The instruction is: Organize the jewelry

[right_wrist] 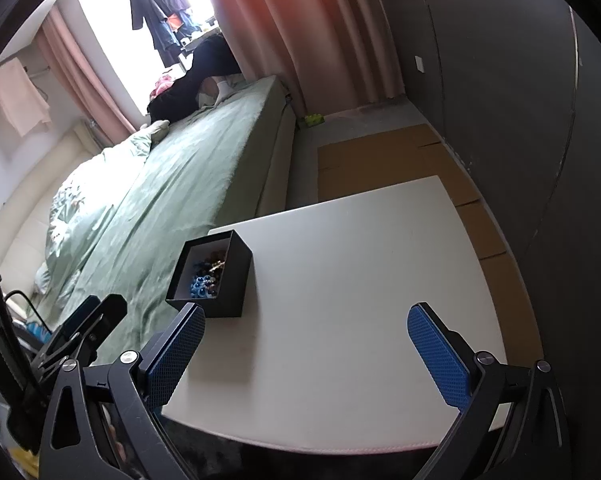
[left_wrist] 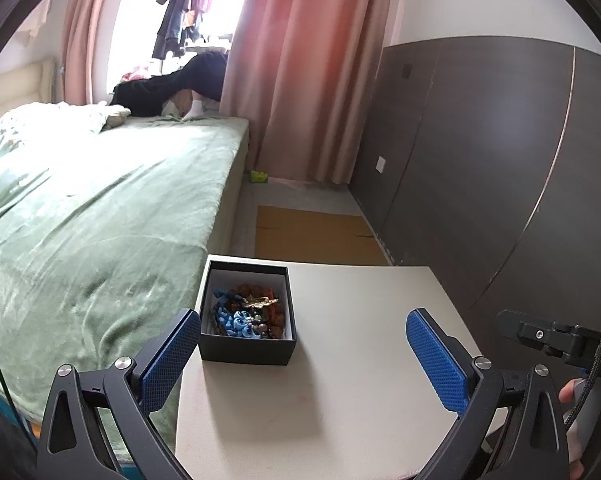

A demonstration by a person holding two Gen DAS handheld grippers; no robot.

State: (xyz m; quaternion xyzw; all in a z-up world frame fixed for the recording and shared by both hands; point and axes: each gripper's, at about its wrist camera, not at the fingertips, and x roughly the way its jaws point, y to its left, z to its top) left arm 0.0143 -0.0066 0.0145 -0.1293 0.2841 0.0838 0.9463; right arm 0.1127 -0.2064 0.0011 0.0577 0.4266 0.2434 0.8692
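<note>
A small black box [left_wrist: 247, 347] stands on the white table [left_wrist: 340, 392] near its left edge. It holds a heap of jewelry [left_wrist: 248, 312]: blue beads, brown beads and a gold piece. My left gripper [left_wrist: 304, 356] is open and empty, the box just ahead of its left finger. In the right wrist view the box [right_wrist: 228, 284] with the jewelry [right_wrist: 208, 276] sits ahead and left of my right gripper [right_wrist: 306, 348], which is open and empty over the table [right_wrist: 360, 280]. The left gripper's tip [right_wrist: 92, 320] shows at the left.
A bed with a green cover [left_wrist: 100, 220] runs along the table's left side. A dark wall panel [left_wrist: 480, 160] stands on the right. Flat cardboard [left_wrist: 316, 236] lies on the floor beyond the table. Pink curtains [left_wrist: 300, 60] hang at the back.
</note>
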